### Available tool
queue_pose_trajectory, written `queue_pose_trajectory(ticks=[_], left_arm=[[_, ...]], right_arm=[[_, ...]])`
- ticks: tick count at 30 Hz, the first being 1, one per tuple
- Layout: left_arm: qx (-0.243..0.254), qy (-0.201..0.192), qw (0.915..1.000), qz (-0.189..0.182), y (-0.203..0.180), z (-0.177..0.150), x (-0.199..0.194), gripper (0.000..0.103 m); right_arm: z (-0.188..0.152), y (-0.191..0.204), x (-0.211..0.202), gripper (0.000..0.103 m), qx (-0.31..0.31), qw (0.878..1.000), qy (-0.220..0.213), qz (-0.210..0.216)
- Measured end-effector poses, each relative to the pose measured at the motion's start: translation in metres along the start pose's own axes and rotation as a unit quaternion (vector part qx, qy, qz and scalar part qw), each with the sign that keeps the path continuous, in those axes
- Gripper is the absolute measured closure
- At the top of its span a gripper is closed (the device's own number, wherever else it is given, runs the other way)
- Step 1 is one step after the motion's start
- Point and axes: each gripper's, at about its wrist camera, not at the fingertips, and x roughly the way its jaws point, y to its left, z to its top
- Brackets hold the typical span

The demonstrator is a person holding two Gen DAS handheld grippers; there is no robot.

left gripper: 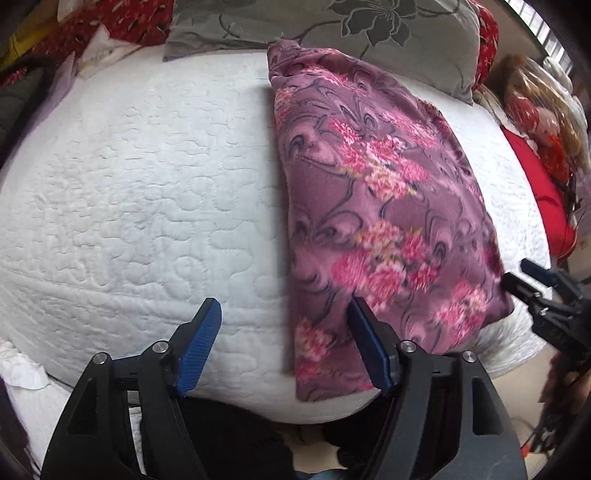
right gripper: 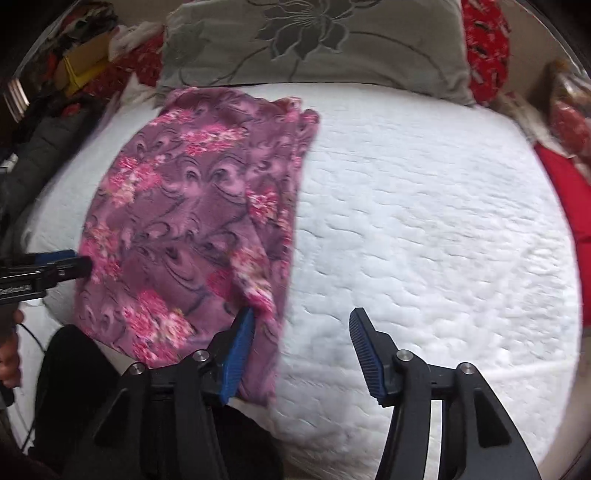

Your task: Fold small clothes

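Purple fleece garment [left gripper: 388,199] with pink floral print lies on the white quilted bed [left gripper: 140,192], already folded into a long strip that runs from the near edge toward the grey pillow [left gripper: 332,29].

Left tongs [left gripper: 286,332]: spread wide, holding nothing, straddling the strip's left edge near the close end. One blue pad sits over the fabric, the other over bare quilt.

Right tongs [right gripper: 301,332]: also wide apart and empty, at the strip's right edge; the left pad [right gripper: 240,354] looks to be touching the cloth, though motion blur makes contact uncertain.

Judgement: both tongs appear placed to take the near end for a lengthwise fold toward the pillow.

Notes for doing it well:
- Pinch both near corners through all layers, not just the top one.
- Lift evenly so the strip does not skew.
- Carry the end straight forward and match it to the far edge.
- Thick fleece; expect a bulky crease, so press flat after release.
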Motion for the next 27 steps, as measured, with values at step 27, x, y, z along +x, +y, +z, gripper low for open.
queue_pose_trajectory(ticks=[27], left_arm=[[0.039, -0.104, 0.9897, 0.09, -0.032, -0.049, -0.044, 0.032]], right_arm=[[-0.037, 0.025, -0.073, 0.007, 0.017, 0.991, -0.102, -0.079]])
